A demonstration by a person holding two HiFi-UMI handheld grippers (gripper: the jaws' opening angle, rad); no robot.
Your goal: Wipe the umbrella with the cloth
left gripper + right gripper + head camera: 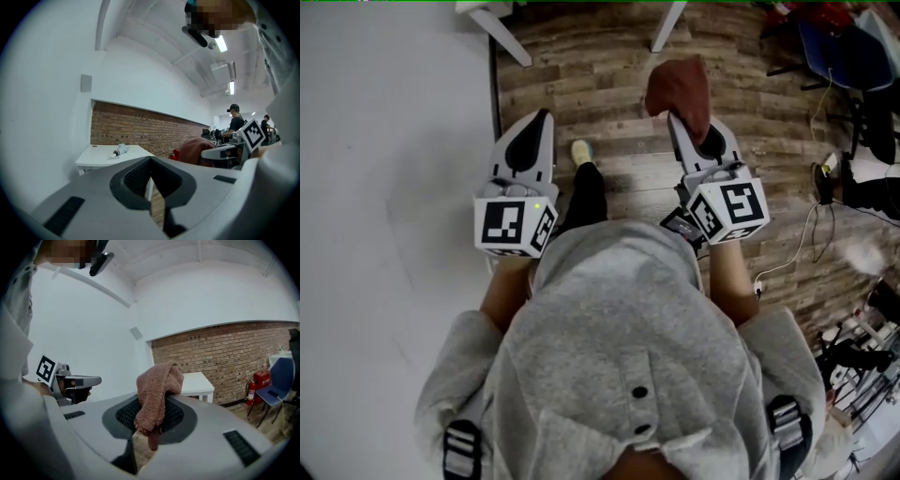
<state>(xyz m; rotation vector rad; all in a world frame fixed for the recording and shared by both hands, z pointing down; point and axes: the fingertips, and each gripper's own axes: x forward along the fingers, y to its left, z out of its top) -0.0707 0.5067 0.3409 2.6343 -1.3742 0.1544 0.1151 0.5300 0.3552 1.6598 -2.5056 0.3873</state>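
Note:
A brown terry cloth hangs from my right gripper, whose jaws are shut on it. In the head view the cloth sticks out past the right gripper above the wooden floor. My left gripper is shut with nothing in it, and it is level with the right one at the left. Far ahead, a small folded pale umbrella with a black handle lies on a white table against the brick wall. Both grippers are well short of it.
A white wall runs close along the left. White table legs stand ahead on the wooden floor. A red fire extinguisher and a blue chair are at the right, with cables and stands. People stand far off.

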